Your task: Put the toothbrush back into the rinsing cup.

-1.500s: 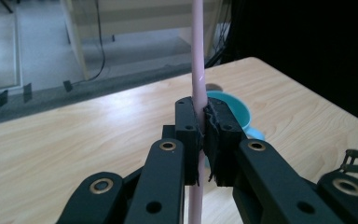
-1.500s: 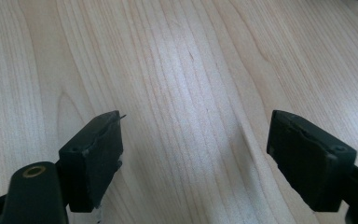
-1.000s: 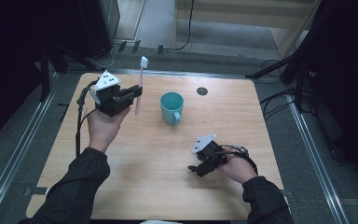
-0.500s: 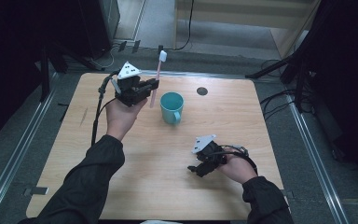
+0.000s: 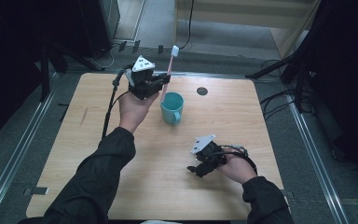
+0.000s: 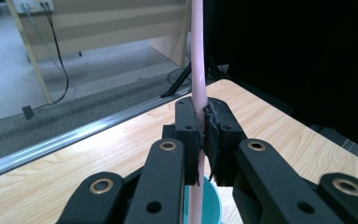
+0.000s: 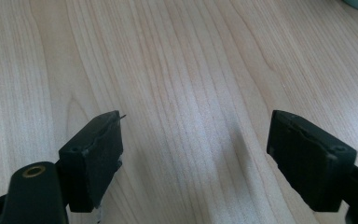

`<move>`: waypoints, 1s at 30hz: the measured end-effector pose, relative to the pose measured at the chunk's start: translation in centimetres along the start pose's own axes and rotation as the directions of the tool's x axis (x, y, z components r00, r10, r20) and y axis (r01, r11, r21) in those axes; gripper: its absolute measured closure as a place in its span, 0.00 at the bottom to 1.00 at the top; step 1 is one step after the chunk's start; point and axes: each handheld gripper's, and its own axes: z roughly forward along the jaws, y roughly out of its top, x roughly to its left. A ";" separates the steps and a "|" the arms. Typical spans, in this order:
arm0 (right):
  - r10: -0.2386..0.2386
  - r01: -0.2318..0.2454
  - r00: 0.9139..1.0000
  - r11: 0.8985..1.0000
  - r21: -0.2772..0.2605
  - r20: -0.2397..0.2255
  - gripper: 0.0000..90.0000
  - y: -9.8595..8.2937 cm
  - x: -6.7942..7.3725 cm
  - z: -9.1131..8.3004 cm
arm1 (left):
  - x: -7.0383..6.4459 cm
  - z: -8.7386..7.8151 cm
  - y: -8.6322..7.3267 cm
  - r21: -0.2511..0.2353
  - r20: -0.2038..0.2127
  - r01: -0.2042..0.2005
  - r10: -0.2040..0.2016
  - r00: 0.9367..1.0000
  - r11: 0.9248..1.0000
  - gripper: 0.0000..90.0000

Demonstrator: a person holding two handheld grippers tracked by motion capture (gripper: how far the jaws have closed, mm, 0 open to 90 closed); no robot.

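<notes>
toothbrush (image 5: 169, 65) upright above cup (image 5: 172, 107) | cup mid-table (image 5: 270, 121) | right hand-held gripper (image 5: 199, 169) near front, right of cup

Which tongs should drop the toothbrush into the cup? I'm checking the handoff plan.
Left tongs: they already clamp the toothbrush upright beside the cup. The right tongs sit open, apart, near the table's front.

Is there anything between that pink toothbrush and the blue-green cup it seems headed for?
Nothing visible. The left tool grips the toothbrush upright, its lower end just above the open mouth of the cup, which looks empty. The right tool rests open on the table, well clear.
</notes>
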 end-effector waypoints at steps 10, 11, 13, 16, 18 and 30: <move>-0.008 0.008 1.000 1.000 -0.003 0.001 0.20 0.1 0.0 0.1 | -0.1 2.5 -0.3 0.025 -0.011 -0.006 0.007 1.000 1.000 0.94; -0.009 0.009 1.000 1.000 -0.003 0.000 0.20 0.1 0.0 0.1 | 0.0 2.7 -0.4 0.033 -0.008 -0.001 0.001 1.000 0.999 0.94; -0.006 0.006 1.000 1.000 -0.002 0.000 0.20 0.1 0.0 0.1 | 0.1 3.2 -0.6 0.042 -0.014 0.002 -0.002 1.000 0.999 0.94; -0.007 0.007 1.000 1.000 0.000 0.001 0.20 0.1 0.0 0.1 | 0.2 3.8 -1.0 0.062 -0.017 -0.003 0.004 1.000 0.998 0.94; -0.008 0.008 1.000 1.000 0.000 -0.002 0.20 0.1 0.1 0.1 | 0.3 4.1 -1.4 0.070 -0.020 0.001 0.000 1.000 0.998 0.94; -0.014 0.014 1.000 1.000 0.001 -0.003 0.20 0.1 0.0 0.1 | 0.4 5.5 -3.7 0.130 -0.018 0.031 -0.029 0.999 0.991 0.94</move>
